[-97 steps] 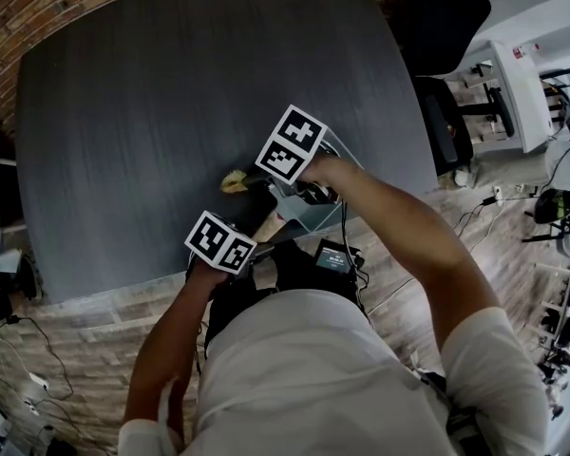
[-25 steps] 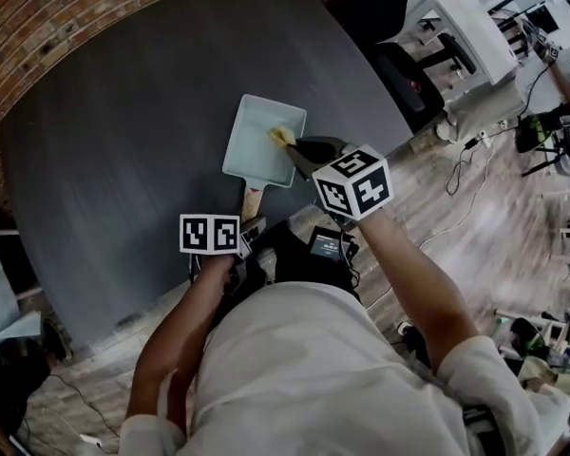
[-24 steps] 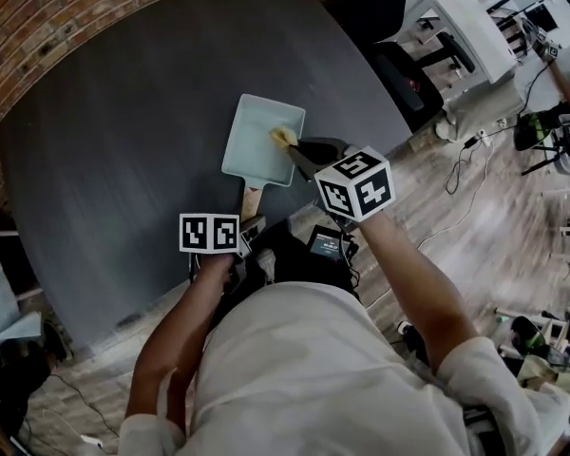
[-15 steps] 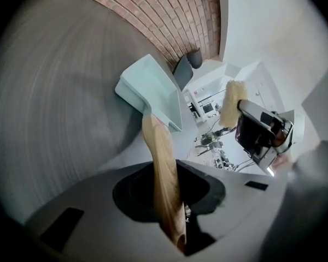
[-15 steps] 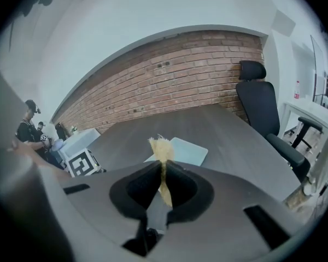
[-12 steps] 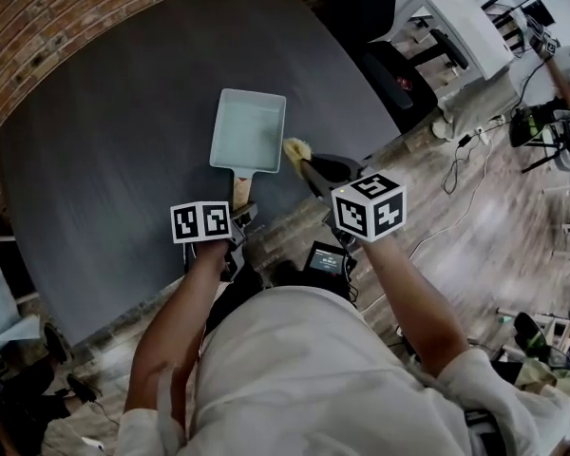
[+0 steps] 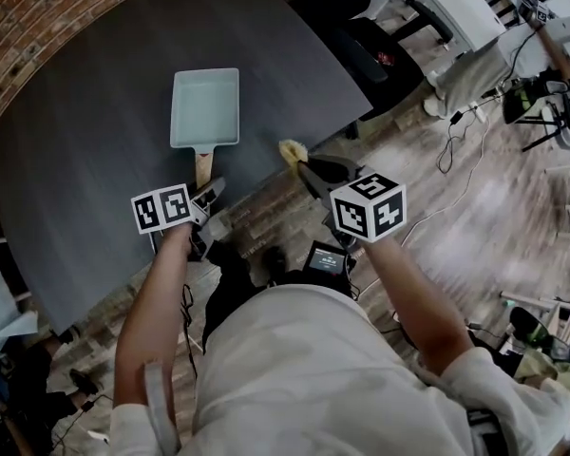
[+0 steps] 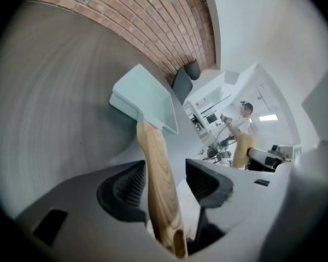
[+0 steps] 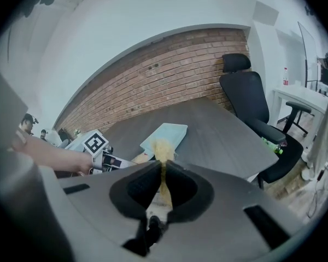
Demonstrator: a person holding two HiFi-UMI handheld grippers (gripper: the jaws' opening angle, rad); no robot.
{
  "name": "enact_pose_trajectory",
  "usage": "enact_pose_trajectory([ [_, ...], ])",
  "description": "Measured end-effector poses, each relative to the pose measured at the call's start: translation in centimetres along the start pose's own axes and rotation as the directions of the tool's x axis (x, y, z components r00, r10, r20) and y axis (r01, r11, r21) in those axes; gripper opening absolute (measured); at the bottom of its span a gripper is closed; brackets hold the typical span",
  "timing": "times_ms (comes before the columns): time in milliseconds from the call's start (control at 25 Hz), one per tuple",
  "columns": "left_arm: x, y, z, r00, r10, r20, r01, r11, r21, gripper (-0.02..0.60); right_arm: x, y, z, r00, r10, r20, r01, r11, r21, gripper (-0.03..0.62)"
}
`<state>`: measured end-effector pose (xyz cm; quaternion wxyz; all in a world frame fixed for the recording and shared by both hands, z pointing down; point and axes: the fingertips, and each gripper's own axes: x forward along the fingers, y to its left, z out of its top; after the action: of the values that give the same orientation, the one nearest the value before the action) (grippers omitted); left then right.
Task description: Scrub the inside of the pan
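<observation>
A pale teal rectangular pan (image 7: 204, 109) lies flat on the dark grey table (image 7: 85, 160), its wooden handle (image 7: 202, 168) pointing toward me. My left gripper (image 7: 211, 191) is at the handle's end. In the left gripper view the handle (image 8: 156, 184) runs between the pads of that gripper (image 8: 165, 171). Its jaws have just been opening, and a gap shows on the right side. My right gripper (image 7: 305, 165) is shut on a yellow sponge (image 7: 292, 149), which it holds right of the pan near the table's front edge. The sponge (image 9: 163, 149) sticks up between the right gripper's (image 9: 163, 165) pads.
A brick wall (image 7: 38, 17) borders the table's far side. A black office chair (image 9: 251, 100) stands at the right end. White desks and cables cover the wooden floor (image 7: 475, 188) to the right. A person (image 8: 243, 141) stands in the background.
The right gripper has carried the sponge out of the pan, to its right and toward me. The left jaws have opened around the handle, and the left gripper has shifted left.
</observation>
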<state>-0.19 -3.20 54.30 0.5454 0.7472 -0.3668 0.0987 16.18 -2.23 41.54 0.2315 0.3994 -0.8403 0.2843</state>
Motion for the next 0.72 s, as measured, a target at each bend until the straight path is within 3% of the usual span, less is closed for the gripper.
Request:
enact_pose_trajectory([
  [200,-2.4,1.1,-0.1,0.993,0.052,0.103,-0.054,0.998,0.01,0.247,-2.5,-1.1,-2.1,1.0,0.01,0.008,-0.01,1.0,0.012,0.035],
  [440,-7.0,1.3,-0.7,0.965,0.113,0.236,-0.116,0.993,0.0,0.247,-5.3,-2.3,-3.6,0.999,0.027,0.028,-0.027,1.0,0.014,0.036],
  [520,-9.2,0.8,-0.7,0.945,0.128,0.301,-0.133,0.991,-0.006,0.247,-6.1,-2.4,-3.8,0.998,0.041,0.038,-0.041,0.999,0.013,0.035],
  [720,-15.6,-3.6,-2.5,0.871,0.123,0.475,-0.133,0.991,-0.012,0.244,-8.3,-1.8,-3.7,0.992,0.098,0.084,-0.099,0.995,0.009,0.036],
])
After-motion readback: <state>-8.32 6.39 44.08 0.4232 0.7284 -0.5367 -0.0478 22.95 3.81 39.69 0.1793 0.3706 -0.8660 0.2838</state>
